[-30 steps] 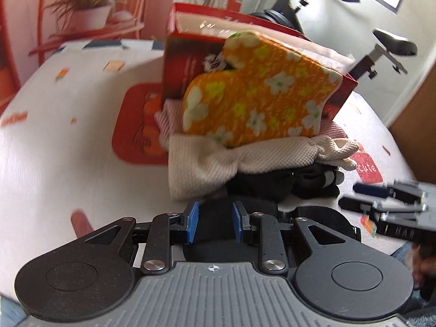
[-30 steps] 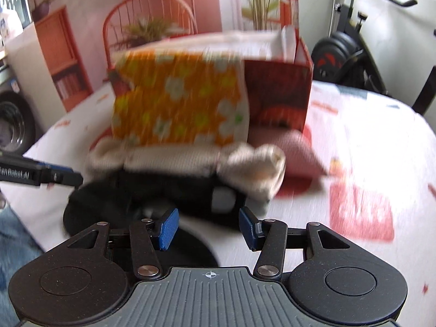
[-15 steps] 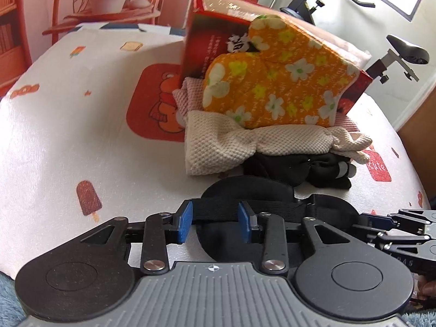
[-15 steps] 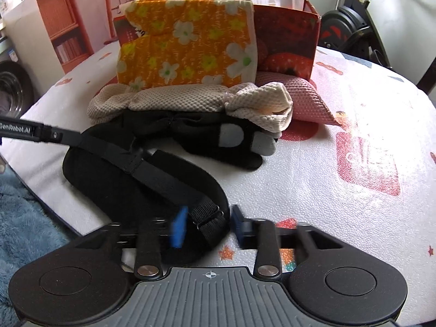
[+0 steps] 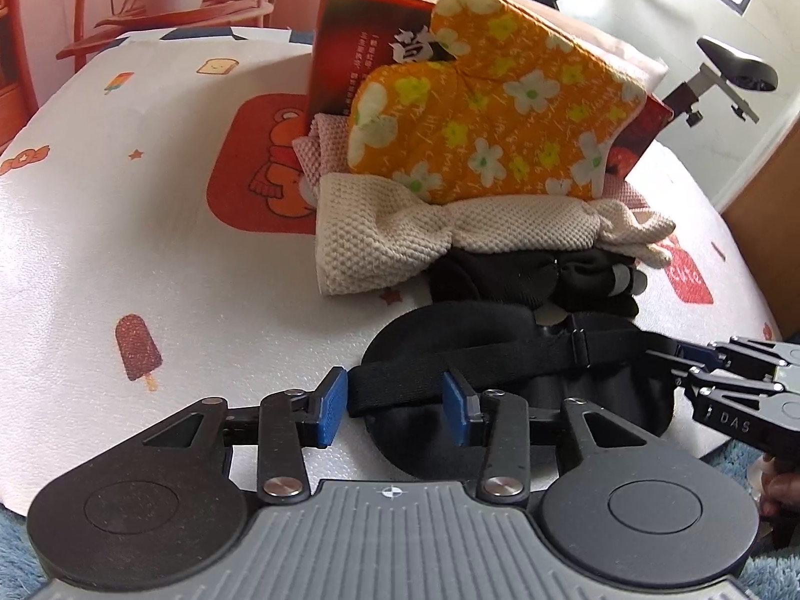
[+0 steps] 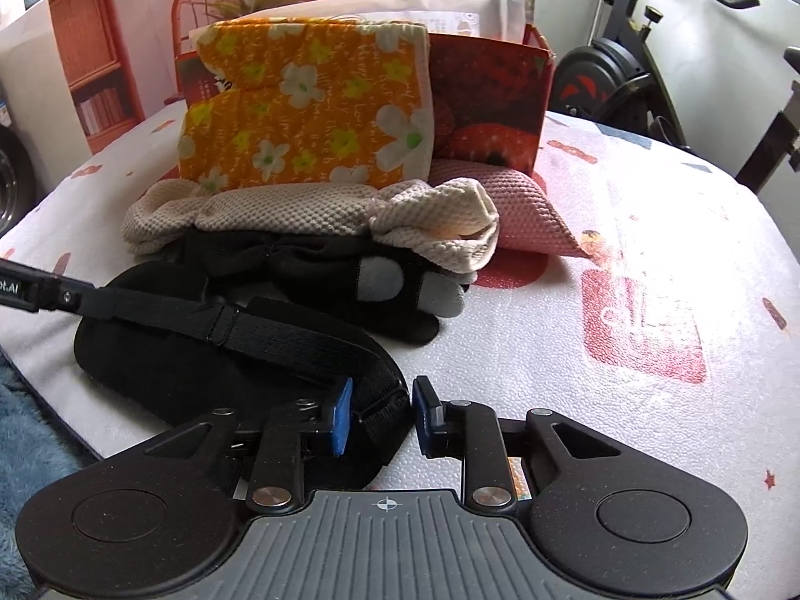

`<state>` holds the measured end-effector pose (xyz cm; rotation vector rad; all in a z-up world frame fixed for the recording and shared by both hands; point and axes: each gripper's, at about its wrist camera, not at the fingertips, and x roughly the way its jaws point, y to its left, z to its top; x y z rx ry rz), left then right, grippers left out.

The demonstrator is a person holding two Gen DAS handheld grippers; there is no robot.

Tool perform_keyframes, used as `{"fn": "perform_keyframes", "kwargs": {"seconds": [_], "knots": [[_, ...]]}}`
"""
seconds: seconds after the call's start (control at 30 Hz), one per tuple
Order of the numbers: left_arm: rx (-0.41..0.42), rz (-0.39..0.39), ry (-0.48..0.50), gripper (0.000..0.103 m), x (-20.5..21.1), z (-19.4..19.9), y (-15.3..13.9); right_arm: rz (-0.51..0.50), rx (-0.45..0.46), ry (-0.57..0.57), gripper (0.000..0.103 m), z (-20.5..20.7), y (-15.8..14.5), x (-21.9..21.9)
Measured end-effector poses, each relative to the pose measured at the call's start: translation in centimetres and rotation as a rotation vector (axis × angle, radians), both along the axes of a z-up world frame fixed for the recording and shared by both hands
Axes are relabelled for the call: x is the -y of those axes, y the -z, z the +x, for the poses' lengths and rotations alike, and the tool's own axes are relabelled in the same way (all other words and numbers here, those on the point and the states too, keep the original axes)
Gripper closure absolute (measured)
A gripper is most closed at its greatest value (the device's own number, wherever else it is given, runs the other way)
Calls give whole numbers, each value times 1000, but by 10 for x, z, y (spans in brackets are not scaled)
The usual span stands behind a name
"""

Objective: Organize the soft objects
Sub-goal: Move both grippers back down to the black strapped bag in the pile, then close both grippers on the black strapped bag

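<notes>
A black eye mask [image 5: 500, 430] [image 6: 165, 365] lies at the table's near edge, its strap [image 5: 400, 385] [image 6: 300, 340] stretched across it. My left gripper [image 5: 395, 407] has jaws that are opening; the strap's end lies between its pads without being pressed. My right gripper [image 6: 382, 412] [image 5: 720, 375] is closing, and its blue pads [image 6: 340, 417] pinch the strap's other end. Behind the mask is a pile: black gloves [image 5: 525, 275] [image 6: 350, 280], a cream knit cloth [image 5: 400, 235] [image 6: 310, 215], an orange flowered oven mitt [image 5: 500, 115] [image 6: 310, 110] and a pink cloth [image 6: 520, 215].
A red box [image 5: 360, 40] [image 6: 490, 100] stands behind the pile, the mitt leaning on it. The table [image 5: 125, 230] wears a white printed cover. Blue rug [image 6: 30, 450] lies below its edge. An exercise bike [image 6: 615, 75] stands at the back right.
Both grippers drew back from the pile to the eye mask. The left jaws widened around the strap's end. The right jaws narrowed onto the strap.
</notes>
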<state>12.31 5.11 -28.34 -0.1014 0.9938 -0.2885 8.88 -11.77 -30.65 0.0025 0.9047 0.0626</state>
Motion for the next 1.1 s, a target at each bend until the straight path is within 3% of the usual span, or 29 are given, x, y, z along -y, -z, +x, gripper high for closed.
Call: {"fn": "perform_keyframes", "kwargs": {"seconds": [0.4,0.43,0.57,0.73,0.9,1.1], "knots": [[8,29,38,60,8,0,4,37,13,46,78,-1,2,8],[9,31,36,61,8,0,4,39,13,47,78,-2,1,8],[29,37,30,87,6,-1,2,51,13,54,78,-2,1,10],[73,79,-2,96,5,-2,-3,60,11,49,76,-3,0,9],[59,102,-79,97,-7,3,0,75,12,16,73,-3,-1,5],[52,93,-94,96,-11,5,0,77,7,7,73,-3,-1,3]]}}
